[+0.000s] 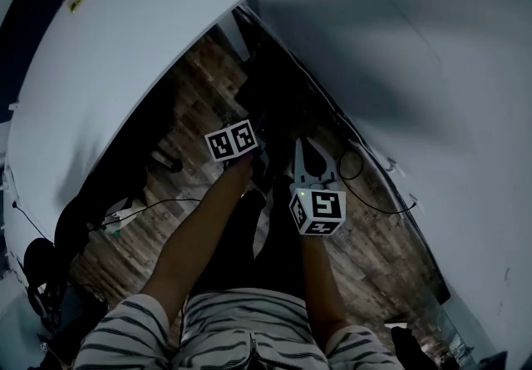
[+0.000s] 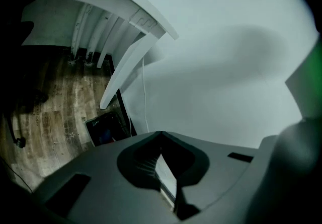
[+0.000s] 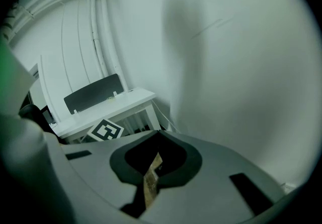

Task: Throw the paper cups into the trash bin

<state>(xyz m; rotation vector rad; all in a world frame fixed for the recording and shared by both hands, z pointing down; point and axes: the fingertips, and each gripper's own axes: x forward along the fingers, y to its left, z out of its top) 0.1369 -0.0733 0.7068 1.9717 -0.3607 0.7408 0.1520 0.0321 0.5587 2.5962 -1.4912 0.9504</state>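
No paper cup and no trash bin shows in any view. In the head view both grippers are held close together above a wooden floor (image 1: 187, 102). My left gripper (image 2: 161, 135) is shut, its jaws meeting at the tip with nothing between them; its marker cube (image 1: 231, 141) sits at the end of the left forearm. My right gripper (image 3: 159, 135) is also shut and empty, with its marker cube (image 1: 318, 211) lower right of the other. The left gripper's marker cube (image 3: 106, 130) shows just past the right jaws.
A white table (image 1: 100, 69) curves along the left and a white wall (image 1: 416, 69) fills the right. Black cables (image 1: 366, 194) lie on the floor by the wall. A dark box (image 2: 105, 130) stands at the wall's foot. A dark chair back (image 3: 93, 92) stands behind a white table.
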